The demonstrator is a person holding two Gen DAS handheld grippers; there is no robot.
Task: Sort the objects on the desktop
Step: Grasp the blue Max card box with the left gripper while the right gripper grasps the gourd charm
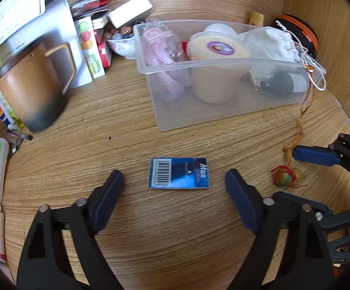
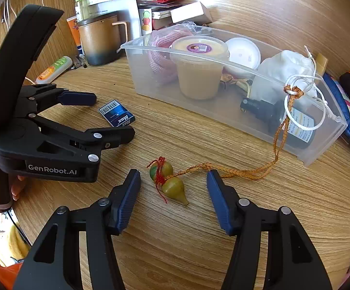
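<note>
At the far left of my left-hand view a brown mug (image 1: 31,87) stood in front of some upright booklets. In the lower middle of that frame my left gripper (image 1: 175,183) hung over the wooden desk (image 1: 117,111), its jaws spread wide on either side of a small blue box (image 1: 178,173) lying flat with its barcode up; the pads stood clear of it, holding nothing. Above and to the right sat a clear plastic bin (image 1: 223,111) with a lidded tub (image 1: 217,48) and a white drawstring pouch (image 1: 269,41) inside.

In my right-hand view, my left gripper filled the left side, the blue box just beyond its tips. Lower centre, my right gripper (image 2: 173,188) was partly open around a small gourd charm (image 2: 170,182) lying on the desk, pads near but not touching it, so nothing was gripped. The charm's orange braided cord (image 2: 266,166) ran up to the right and looped over the bin's rim.
</note>
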